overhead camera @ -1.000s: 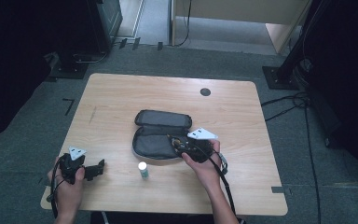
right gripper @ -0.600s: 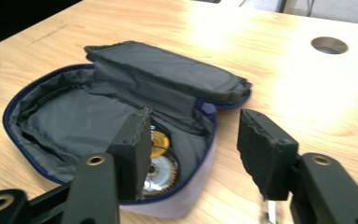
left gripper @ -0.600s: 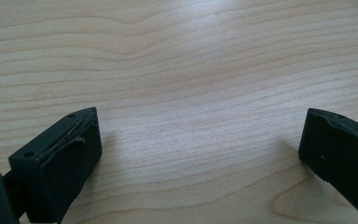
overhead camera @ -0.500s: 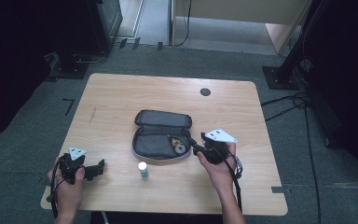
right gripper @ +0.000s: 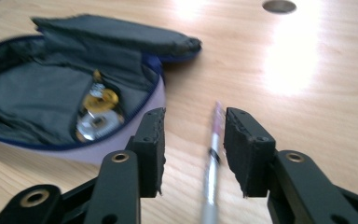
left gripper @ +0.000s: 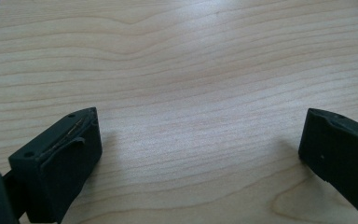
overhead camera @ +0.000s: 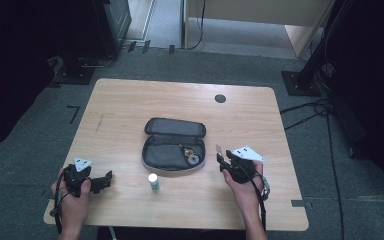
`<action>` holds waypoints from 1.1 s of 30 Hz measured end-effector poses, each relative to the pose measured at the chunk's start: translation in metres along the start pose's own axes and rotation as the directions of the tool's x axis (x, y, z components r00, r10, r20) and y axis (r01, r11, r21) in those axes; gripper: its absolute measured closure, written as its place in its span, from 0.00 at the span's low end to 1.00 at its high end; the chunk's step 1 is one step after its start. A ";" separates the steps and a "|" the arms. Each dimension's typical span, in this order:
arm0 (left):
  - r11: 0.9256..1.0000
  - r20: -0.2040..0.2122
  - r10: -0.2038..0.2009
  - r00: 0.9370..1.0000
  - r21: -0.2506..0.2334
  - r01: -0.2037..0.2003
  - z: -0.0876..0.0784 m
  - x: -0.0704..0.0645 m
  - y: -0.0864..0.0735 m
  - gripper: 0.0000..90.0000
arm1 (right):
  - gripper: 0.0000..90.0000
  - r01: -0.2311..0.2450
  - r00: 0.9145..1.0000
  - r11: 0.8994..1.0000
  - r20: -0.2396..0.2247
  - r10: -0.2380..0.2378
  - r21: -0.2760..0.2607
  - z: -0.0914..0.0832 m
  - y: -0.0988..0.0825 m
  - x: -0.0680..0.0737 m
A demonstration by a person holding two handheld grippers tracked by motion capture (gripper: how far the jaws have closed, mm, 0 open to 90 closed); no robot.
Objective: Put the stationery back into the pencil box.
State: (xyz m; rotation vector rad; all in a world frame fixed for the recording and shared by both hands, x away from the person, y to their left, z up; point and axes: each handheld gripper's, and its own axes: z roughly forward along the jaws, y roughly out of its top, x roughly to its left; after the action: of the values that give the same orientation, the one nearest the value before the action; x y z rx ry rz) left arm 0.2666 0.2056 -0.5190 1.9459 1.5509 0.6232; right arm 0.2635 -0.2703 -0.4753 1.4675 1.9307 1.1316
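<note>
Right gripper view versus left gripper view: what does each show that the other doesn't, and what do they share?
The right gripper view has the open pencil case with small round metal items inside, a thin pen lying between the right gripper's jaws, whose pads do not yet press on it, and a dark round hole in the tabletop. The jaws have just been closing. The left gripper view has the left gripper, jaws wide apart, nothing between them. Both show black jaws over the pale wooden table.

Open pouch (overhead camera: 175, 147) blocks table (overhead camera: 130, 105) centre; small bottle (overhead camera: 153, 181) stands before it; far half open.
</note>
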 end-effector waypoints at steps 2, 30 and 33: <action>1.000 0.000 -0.001 1.000 0.000 0.001 0.000 0.000 0.000 0.00 | 0.69 -0.010 1.000 1.000 0.004 0.010 0.006 0.000 -0.005 -0.003; 1.000 0.000 0.000 1.000 0.000 0.000 0.000 0.000 0.000 0.00 | 0.87 -0.033 0.999 0.995 0.032 0.030 0.093 0.004 -0.048 -0.009; 1.000 0.000 0.000 1.000 0.000 0.000 0.000 0.000 0.000 0.00 | 0.87 -0.029 0.999 0.995 0.040 0.025 0.097 0.006 -0.050 -0.008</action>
State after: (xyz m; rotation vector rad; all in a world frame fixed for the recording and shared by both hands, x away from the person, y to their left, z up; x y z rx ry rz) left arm 0.2666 0.2056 -0.5191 1.9455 1.5510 0.6233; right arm 0.2426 -0.2801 -0.5202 1.5594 1.9696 1.0263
